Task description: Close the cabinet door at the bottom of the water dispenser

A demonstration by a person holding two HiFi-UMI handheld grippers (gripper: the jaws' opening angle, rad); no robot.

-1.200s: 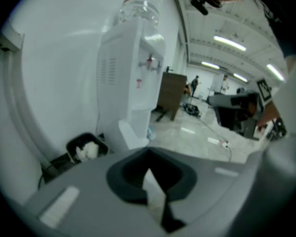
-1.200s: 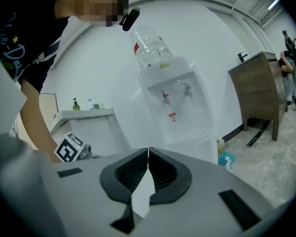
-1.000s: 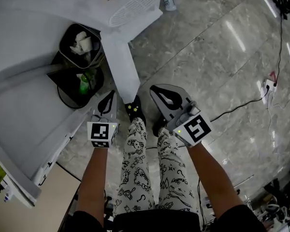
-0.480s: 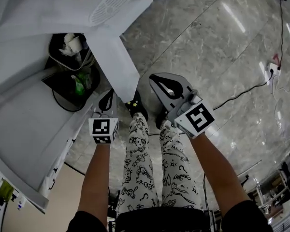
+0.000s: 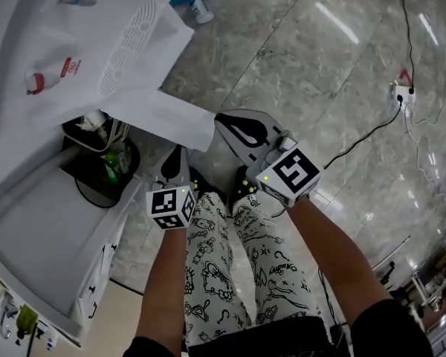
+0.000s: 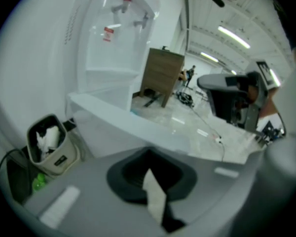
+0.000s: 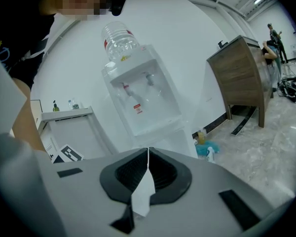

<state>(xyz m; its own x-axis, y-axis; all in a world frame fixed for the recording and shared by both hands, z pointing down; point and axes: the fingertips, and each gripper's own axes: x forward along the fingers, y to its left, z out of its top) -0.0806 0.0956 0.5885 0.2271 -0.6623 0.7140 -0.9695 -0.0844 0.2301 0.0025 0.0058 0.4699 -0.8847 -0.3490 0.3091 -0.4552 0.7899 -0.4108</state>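
Observation:
The white water dispenser point(image 5: 97, 43) stands at the upper left, seen from above, with its bottle on top in the right gripper view point(image 7: 119, 39). Its bottom cabinet door point(image 5: 171, 121) stands open, swung out over the floor. My right gripper point(image 5: 227, 123) is shut and empty, its tips right at the door's free edge; touching or not is unclear. My left gripper point(image 5: 178, 155) is shut and empty just below the door's outer face. In the left gripper view the door point(image 6: 138, 127) crosses just ahead of the left gripper point(image 6: 149, 174). The right gripper point(image 7: 148, 154) points at the dispenser point(image 7: 140, 95).
A small beige bin point(image 5: 97, 129) with tissues, a green bottle point(image 5: 111, 162) and a black bin point(image 5: 93, 181) sit left of the door. A white cabinet point(image 5: 44, 236) runs along the lower left. A spray bottle point(image 5: 199, 6) and a blue cloth lie beyond the dispenser. A power strip point(image 5: 398, 91) and cables lie right.
The head view has swung, and both grippers have moved up toward the open door. The right gripper's tips now sit at the door's free edge. Both stay shut.

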